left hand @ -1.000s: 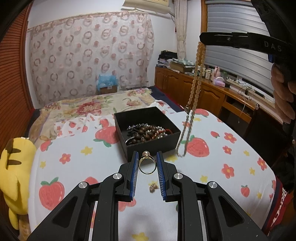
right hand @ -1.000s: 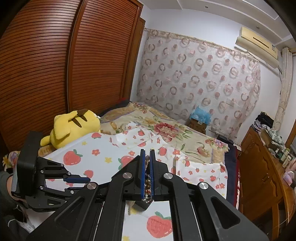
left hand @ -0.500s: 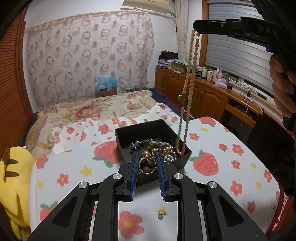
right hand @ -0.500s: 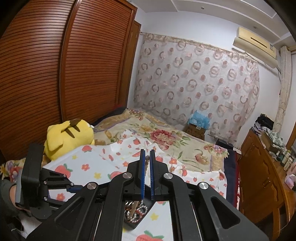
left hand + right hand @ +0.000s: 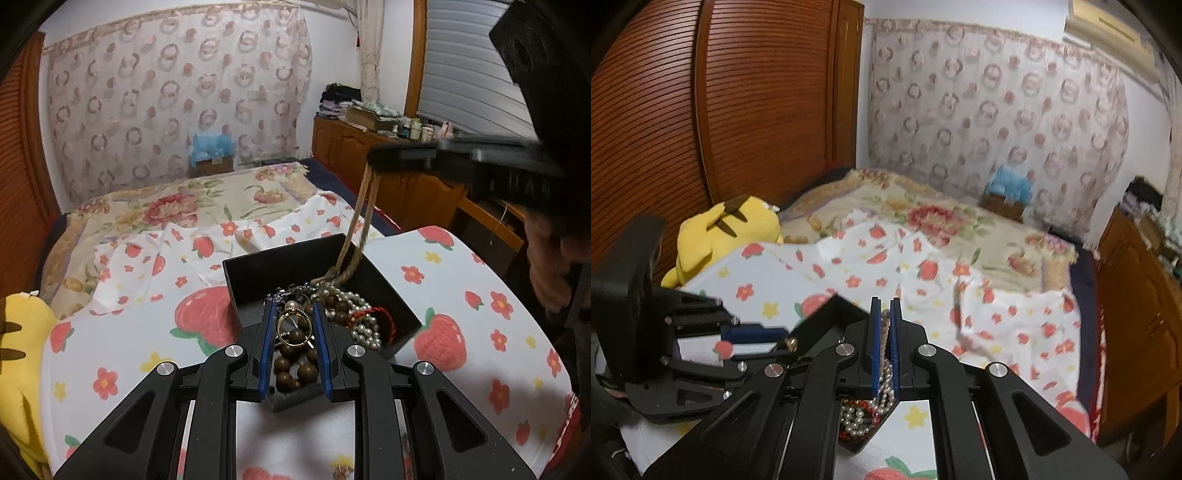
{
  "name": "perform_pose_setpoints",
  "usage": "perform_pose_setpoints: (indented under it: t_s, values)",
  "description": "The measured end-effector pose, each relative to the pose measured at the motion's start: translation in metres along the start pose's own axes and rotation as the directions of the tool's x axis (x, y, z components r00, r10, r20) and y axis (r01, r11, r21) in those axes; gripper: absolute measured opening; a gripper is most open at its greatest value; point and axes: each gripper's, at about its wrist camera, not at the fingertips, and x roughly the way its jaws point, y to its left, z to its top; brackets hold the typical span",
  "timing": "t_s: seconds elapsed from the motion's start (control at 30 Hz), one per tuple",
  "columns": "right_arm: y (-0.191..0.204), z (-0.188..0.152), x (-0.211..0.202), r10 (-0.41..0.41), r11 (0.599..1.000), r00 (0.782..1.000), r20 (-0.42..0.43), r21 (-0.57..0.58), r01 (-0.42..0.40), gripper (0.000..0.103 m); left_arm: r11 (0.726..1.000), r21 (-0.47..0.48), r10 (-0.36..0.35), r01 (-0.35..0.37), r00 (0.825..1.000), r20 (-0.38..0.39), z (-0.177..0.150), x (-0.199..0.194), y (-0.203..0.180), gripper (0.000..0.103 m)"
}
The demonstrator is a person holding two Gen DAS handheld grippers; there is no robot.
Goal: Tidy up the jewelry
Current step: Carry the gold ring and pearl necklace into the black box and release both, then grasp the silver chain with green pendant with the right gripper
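In a bedroom, on a strawberry-print cloth-covered table point(image 5: 122, 332), the open black jewelry box point(image 5: 258, 269) sits beneath the left tool point(image 5: 294, 328) pinching a gold ring point(image 5: 293, 329) and the right tool point(image 5: 885, 332) clamping a tan bead strand point(image 5: 360, 225), which could snag the tangled pearls on release.
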Motion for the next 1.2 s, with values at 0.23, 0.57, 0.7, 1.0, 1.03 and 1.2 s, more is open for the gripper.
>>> perform_pose_setpoints:
  t_s: [0.23, 0.57, 0.7, 1.0, 1.03, 1.2]
  values:
    - [-0.006, -0.013, 0.013, 0.04, 0.999, 0.999, -0.02, 0.033, -0.04, 0.01, 1.0, 0.012, 0.01, -0.01, 1.0, -0.014, 0.01, 0.017, -0.002, 0.019]
    - [-0.008, -0.03, 0.0, 0.053, 0.997, 0.999, -0.013, 0.056, -0.052, 0.018, 1.0, 0.009, 0.027, -0.027, 0.999, -0.022, 0.007, 0.02, -0.007, 0.021]
    - [-0.002, -0.046, -0.014, 0.051, 0.996, 0.999, 0.002, 0.067, -0.051, 0.018, 0.999, 0.006, 0.033, -0.033, 0.999, -0.005, -0.001, 0.009, -0.007, 0.041]
    - [0.02, -0.085, -0.046, 0.057, 0.993, 0.998, 0.018, 0.1, -0.059, 0.018, 0.998, -0.009, 0.067, -0.067, 0.998, 0.019, -0.028, -0.023, -0.006, 0.062]
    - [0.023, -0.089, -0.048, 0.058, 0.993, 0.998, 0.016, 0.102, -0.059, 0.018, 0.998, -0.009, 0.069, -0.069, 0.997, 0.023, -0.032, -0.027, -0.007, 0.064]
    - [0.037, -0.109, -0.052, 0.063, 0.992, 0.998, -0.003, 0.113, -0.062, 0.018, 0.997, -0.003, 0.083, -0.083, 0.996, 0.033, -0.048, -0.042, -0.01, 0.079]
